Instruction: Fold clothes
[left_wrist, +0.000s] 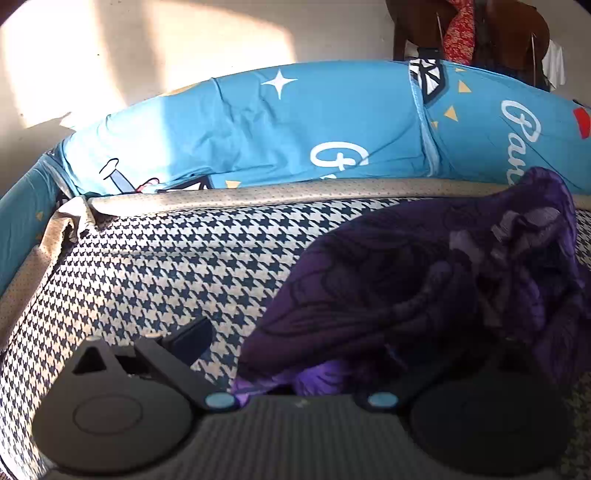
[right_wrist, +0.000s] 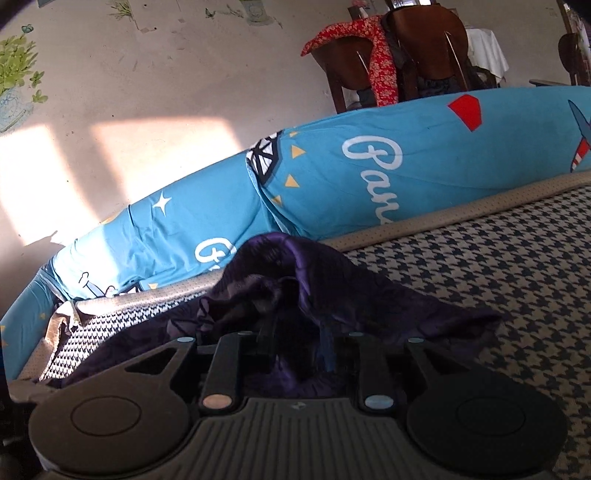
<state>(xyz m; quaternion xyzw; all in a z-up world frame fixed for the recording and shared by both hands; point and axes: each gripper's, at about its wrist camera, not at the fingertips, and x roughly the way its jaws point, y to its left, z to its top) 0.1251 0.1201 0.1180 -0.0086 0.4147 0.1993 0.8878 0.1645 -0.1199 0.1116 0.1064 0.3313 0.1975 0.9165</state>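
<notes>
A dark purple garment (left_wrist: 424, 280) lies crumpled on the houndstooth cover (left_wrist: 155, 266). In the left wrist view my left gripper (left_wrist: 299, 332) stands wide open. Its left finger (left_wrist: 192, 336) rests clear of the cloth, with bare cover between them. The garment drapes over the right finger and hides it. In the right wrist view my right gripper (right_wrist: 297, 332) has its fingers close together, pinching a bunch of the purple garment (right_wrist: 295, 266), which rises in a peak above them. The cloth's far edge trails right (right_wrist: 461, 321) across the cover.
A long blue bolster (left_wrist: 295, 129) (right_wrist: 406, 158) with white script lies along the far edge, behind a beige border strip (left_wrist: 258, 194). A sunlit wall stands behind it. Wooden chairs (right_wrist: 424, 48) draped with red floral cloth stand at the back right.
</notes>
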